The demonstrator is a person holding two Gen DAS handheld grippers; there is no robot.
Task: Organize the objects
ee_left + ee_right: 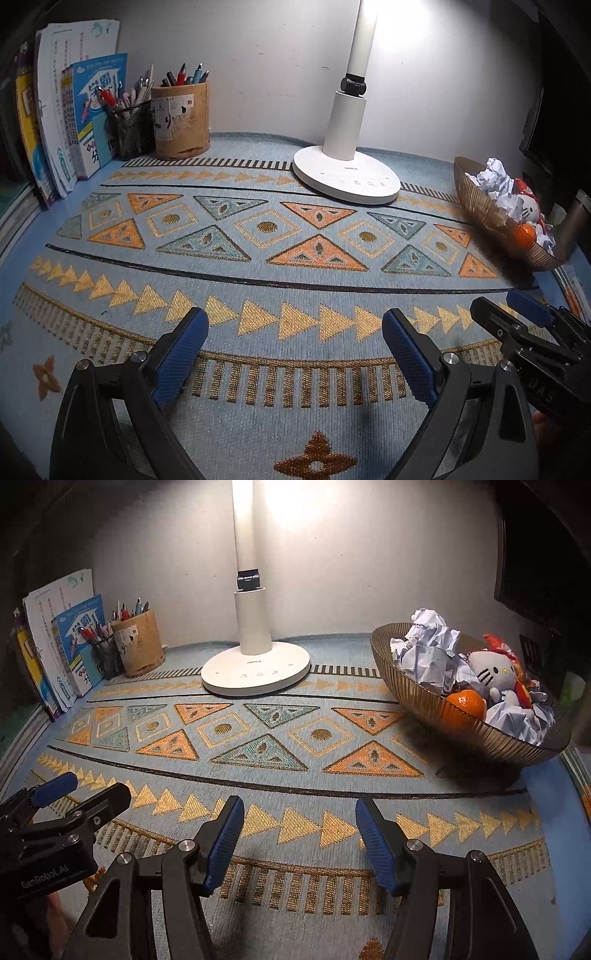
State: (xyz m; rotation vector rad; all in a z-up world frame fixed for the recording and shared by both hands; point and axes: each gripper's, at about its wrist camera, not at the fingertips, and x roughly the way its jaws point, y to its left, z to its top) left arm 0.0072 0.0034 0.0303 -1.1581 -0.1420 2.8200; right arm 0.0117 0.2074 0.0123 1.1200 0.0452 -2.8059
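Above patterned mat (295,236), both grippers open, empty

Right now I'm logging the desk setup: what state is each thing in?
Lamp: switched on, upright.
Bowl: full; crumpled paper, plush cat, orange.
Pen cups: upright, full.
Books: standing upright.
Left tool: open, empty.
Right tool: open, empty.
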